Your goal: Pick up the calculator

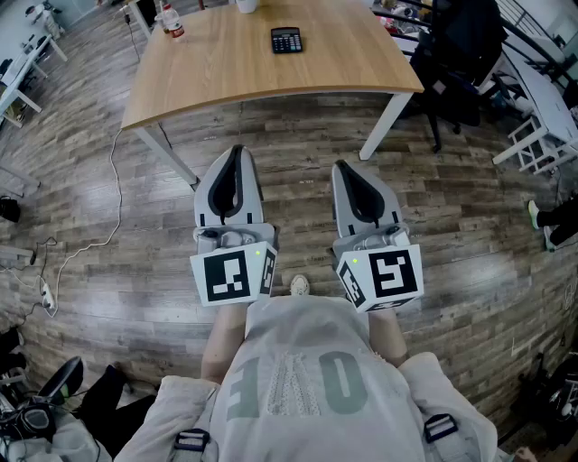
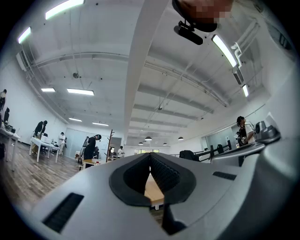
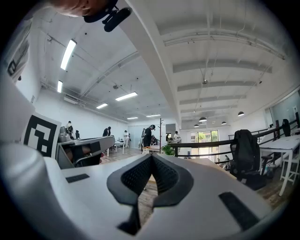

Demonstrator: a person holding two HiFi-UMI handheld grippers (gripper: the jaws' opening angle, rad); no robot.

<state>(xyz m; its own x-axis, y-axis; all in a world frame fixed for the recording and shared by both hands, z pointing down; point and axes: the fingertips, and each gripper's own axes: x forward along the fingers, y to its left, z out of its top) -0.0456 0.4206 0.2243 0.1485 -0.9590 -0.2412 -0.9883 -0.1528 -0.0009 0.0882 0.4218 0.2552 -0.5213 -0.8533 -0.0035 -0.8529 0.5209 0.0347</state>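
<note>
A black calculator [image 1: 286,40] lies flat on the wooden table [image 1: 226,72] at the top of the head view, toward the table's far middle. Both grippers hang over the plank floor well short of the table. My left gripper [image 1: 237,151] is shut and holds nothing; in the left gripper view its tips [image 2: 150,155] meet against the ceiling. My right gripper [image 1: 340,167] is also shut and holds nothing, its tips [image 3: 151,156] meeting in the right gripper view. The calculator shows in neither gripper view.
A bottle [image 1: 171,23] with a red band and a white cup [image 1: 246,5] stand on the table's far side. A dark office chair [image 1: 456,54] stands right of the table. A white cable [image 1: 107,207] trails over the floor at left. People stand at distant desks.
</note>
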